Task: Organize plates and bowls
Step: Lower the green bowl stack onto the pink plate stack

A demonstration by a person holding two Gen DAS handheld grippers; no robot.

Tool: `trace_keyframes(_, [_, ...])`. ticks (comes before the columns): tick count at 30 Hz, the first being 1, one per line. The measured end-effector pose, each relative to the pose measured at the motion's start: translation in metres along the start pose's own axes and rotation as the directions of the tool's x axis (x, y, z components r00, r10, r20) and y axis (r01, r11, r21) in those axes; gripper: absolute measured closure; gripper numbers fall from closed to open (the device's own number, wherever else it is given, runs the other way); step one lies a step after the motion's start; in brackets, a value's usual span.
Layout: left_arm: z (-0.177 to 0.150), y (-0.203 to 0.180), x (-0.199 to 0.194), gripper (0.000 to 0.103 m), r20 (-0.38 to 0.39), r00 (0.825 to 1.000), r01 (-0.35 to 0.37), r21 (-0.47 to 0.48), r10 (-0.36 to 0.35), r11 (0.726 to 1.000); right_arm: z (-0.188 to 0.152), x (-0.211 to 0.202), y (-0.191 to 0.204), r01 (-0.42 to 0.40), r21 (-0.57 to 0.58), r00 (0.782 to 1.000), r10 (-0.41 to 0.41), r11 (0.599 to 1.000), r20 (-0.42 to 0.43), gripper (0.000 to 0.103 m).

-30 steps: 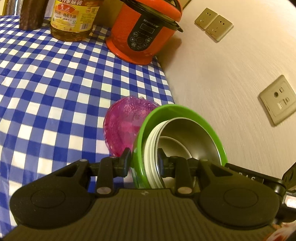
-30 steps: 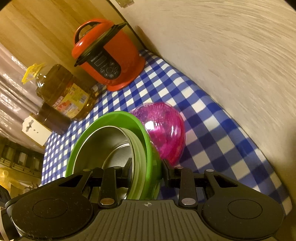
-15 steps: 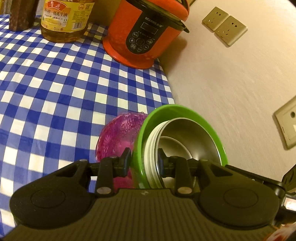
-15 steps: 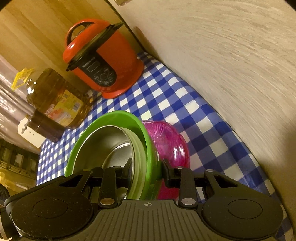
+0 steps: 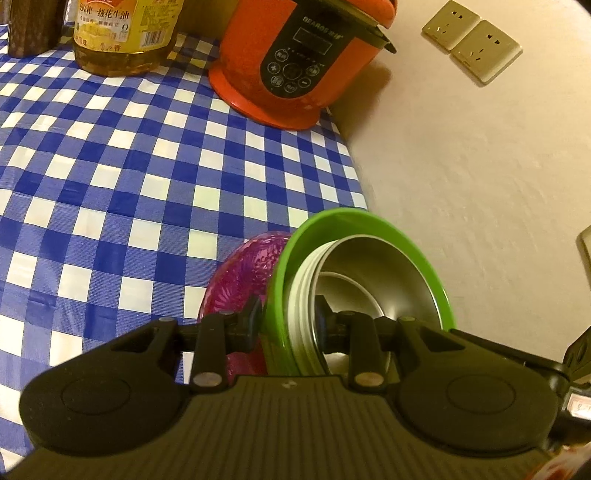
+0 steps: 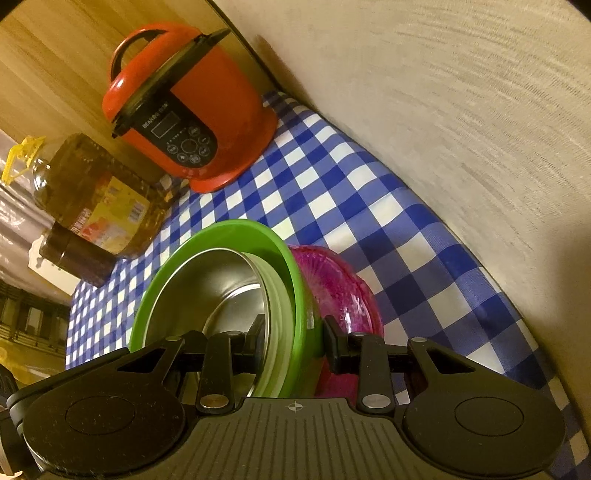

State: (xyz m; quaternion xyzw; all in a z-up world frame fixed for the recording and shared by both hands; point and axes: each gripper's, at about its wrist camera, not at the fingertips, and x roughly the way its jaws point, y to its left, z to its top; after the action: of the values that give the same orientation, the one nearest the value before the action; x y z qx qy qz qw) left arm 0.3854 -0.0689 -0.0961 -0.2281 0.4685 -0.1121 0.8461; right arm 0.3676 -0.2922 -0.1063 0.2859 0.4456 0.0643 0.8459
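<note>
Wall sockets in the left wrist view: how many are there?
3: two socket plates side by side on the wall at upper right; a third socket, cut off, at the right edge.

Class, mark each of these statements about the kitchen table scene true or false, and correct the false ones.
1. Both grippers, left gripper and right gripper, clamp the green bowl. True.
2. A steel bowl sits inside the green bowl. True.
3. The pink glass dish is yellow. False: it is pink.
4. The tablecloth is plain white. False: blue and white checks.
5. The orange cooker stands by the wall. True.
</note>
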Motion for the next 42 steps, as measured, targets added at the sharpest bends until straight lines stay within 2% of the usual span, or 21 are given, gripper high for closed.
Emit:
trace_keyframes(34, [-0.008,0.01,0.02,0.077,0.017,1.0,-0.015,0.02,0.014,1.0,-0.011,0.022,-0.01,-0.003,-0.016,1.0,0.003,1.0,-0.006,0.071])
trace_keyframes(42, [-0.009,0.005,0.02,0.076,0.022,0.999,-0.026,0.054,0.025,0.998,-0.012,0.023,-0.01,-0.006,-0.031,1.0,0.006,1.0,-0.001,0.07])
